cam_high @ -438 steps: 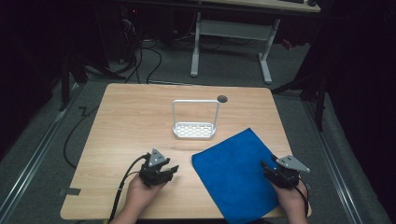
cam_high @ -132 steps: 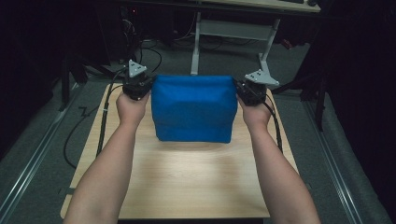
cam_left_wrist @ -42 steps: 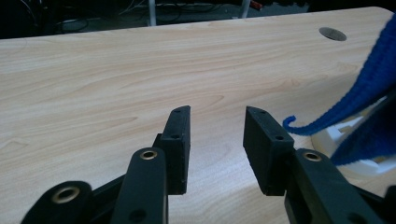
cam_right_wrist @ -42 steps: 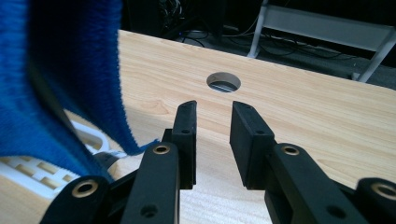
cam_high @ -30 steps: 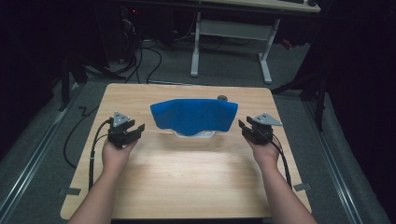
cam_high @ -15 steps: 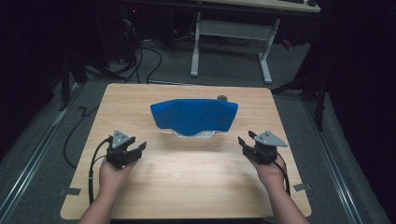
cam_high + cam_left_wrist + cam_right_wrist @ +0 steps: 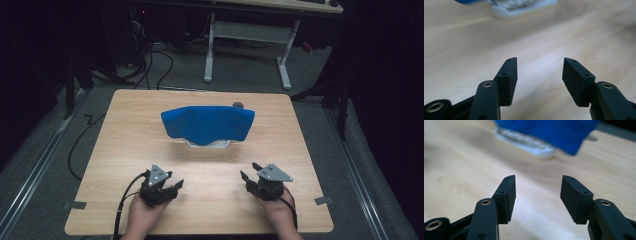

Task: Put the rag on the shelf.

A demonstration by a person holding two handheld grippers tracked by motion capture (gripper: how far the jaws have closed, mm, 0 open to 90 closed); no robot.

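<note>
The wooden table [image 7: 125, 150] carries the blue cloth [image 7: 207, 124] at its twelve o'clock side, draped over the white rack [image 7: 209, 144], well apart from both of your hands. The hanging step looks finished; the next move seems to call only for resting your hands near you. Your left gripper [image 7: 167, 187] at seven o'clock and right gripper [image 7: 250, 180] at five o'clock both stand released, nothing between the jaws, which have just been opening. A second ago both grippers sat level with the rack, flanking the cloth; now they are nearer the table's six o'clock edge.
</note>
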